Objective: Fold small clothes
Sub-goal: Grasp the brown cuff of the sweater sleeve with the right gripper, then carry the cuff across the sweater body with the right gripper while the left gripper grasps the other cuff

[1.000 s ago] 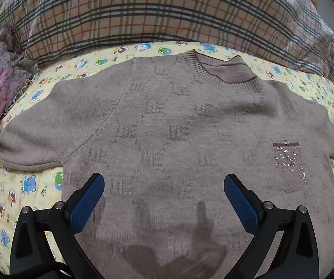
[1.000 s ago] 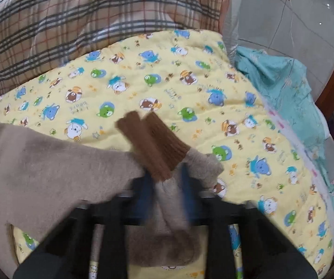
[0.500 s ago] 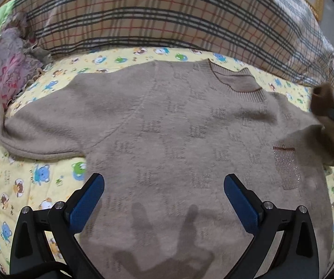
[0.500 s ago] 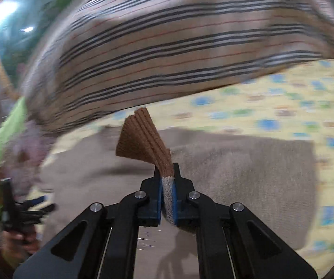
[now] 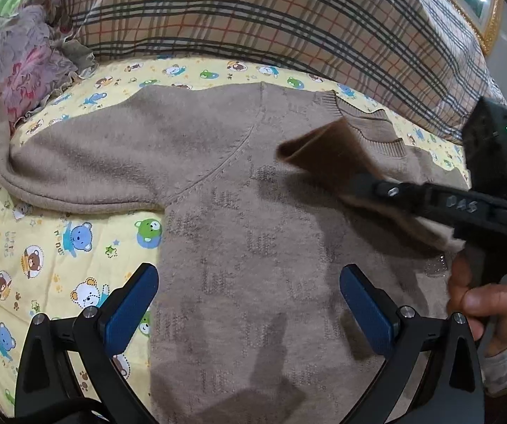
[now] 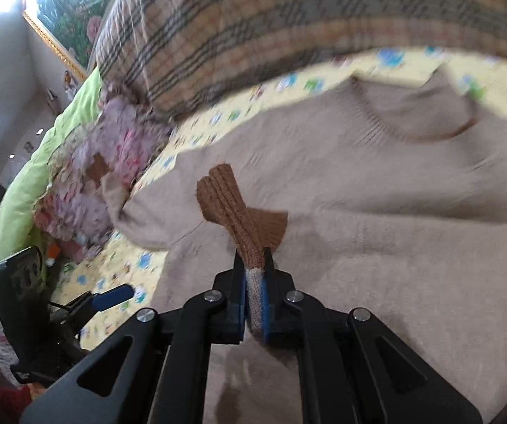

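Note:
A small beige knit sweater (image 5: 239, 190) lies flat on a yellow bear-print quilt (image 5: 41, 254), neck toward the plaid bedding. My left gripper (image 5: 249, 304) is open and empty, hovering over the sweater's lower body. My right gripper (image 6: 255, 282) is shut on the sweater's right sleeve near its brown ribbed cuff (image 6: 225, 198) and holds it above the chest. In the left wrist view the right gripper (image 5: 366, 183) and cuff (image 5: 324, 152) reach in from the right. The left sleeve (image 5: 76, 169) lies spread out to the left.
A plaid quilt (image 5: 271, 17) is bunched along the far side. Floral ruffled cloth (image 5: 23, 60) and green bedding (image 6: 41, 162) lie at the left end. A framed picture (image 6: 66, 7) hangs on the wall.
My right gripper has carried the right sleeve up off the quilt and leftward across the sweater's chest. My left gripper has stayed open above the lower body, with the view drifting slightly left.

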